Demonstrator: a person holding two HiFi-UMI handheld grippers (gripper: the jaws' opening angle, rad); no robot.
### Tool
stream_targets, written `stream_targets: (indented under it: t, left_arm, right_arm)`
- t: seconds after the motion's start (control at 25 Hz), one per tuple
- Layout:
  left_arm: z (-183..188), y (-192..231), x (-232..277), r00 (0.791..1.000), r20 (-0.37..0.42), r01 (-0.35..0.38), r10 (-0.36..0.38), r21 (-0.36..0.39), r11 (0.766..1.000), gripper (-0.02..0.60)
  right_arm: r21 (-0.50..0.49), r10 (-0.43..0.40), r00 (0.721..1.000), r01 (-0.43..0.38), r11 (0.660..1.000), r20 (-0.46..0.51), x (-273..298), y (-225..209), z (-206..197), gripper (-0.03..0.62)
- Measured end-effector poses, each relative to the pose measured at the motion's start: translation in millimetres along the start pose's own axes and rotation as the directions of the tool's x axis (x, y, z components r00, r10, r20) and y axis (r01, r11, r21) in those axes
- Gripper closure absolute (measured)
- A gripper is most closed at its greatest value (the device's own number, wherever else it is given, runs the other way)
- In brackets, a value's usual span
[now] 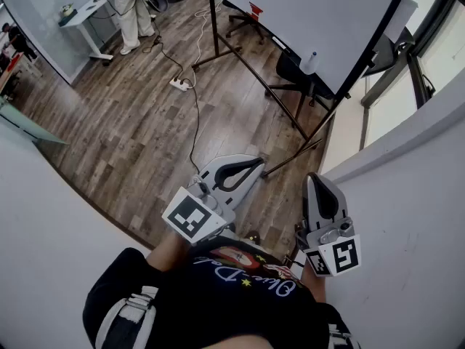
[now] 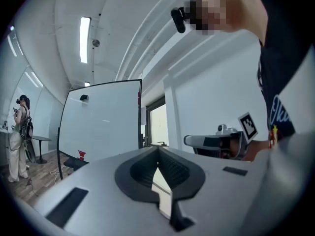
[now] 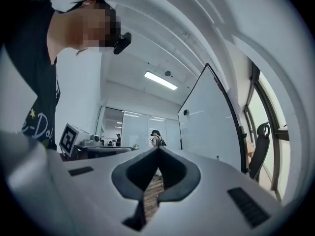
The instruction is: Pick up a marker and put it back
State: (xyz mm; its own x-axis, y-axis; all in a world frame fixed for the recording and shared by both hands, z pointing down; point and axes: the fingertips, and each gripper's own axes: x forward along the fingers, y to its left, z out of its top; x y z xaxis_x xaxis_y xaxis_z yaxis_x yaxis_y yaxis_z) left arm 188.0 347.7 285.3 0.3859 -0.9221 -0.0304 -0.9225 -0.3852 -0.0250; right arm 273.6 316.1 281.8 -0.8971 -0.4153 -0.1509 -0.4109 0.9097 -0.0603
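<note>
A large whiteboard (image 1: 305, 20) on a black wheeled stand is ahead of me, also in the left gripper view (image 2: 101, 119) and the right gripper view (image 3: 209, 127). A small white object with a blue top (image 1: 310, 62) sits at its lower edge, and a red item (image 1: 254, 11) lies further along. I cannot make out a marker for certain. My left gripper (image 1: 259, 161) is held close to my body, shut and empty (image 2: 158, 150). My right gripper (image 1: 314, 176) points forward beside the wall, also shut with nothing in it (image 3: 158, 149).
A power strip (image 1: 180, 83) with a cable lies on the wooden floor. The stand's black legs (image 1: 290, 155) reach toward me. A dark office chair (image 1: 294, 71) stands under the board. A person (image 1: 132, 6) stands by a desk (image 1: 83, 13) far back. A white wall (image 1: 407, 217) is at the right.
</note>
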Motion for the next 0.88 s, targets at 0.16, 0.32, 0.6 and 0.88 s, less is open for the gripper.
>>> stream_targets:
  t: [0.16, 0.32, 0.6, 0.88]
  left_arm:
    - [2, -4, -1, 1.000, 0.002, 0.001, -0.001, 0.006, 1.000, 0.578]
    - [3, -5, -3, 1.000, 0.002, -0.008, 0.008, 0.000, 1.000, 0.578]
    - [4, -8, 0, 1.000, -0.002, -0.014, 0.014, 0.010, 1.000, 0.578]
    - [3, -16, 10, 1.000, -0.006, -0.009, 0.009, 0.010, 1.000, 0.578]
  right_arm:
    - [-0.015, -0.008, 1.000, 0.008, 1.000, -0.002, -1, 0, 0, 0.594]
    - [-0.027, -0.010, 1.000, 0.010, 1.000, 0.008, -2, 1, 2, 0.594]
    - [-0.019, -0.002, 1.000, 0.002, 1.000, 0.013, -4, -4, 3, 0.594]
    - [-0.007, -0.022, 0.999, 0.022, 1.000, 0.027, -14, -15, 3, 0.594]
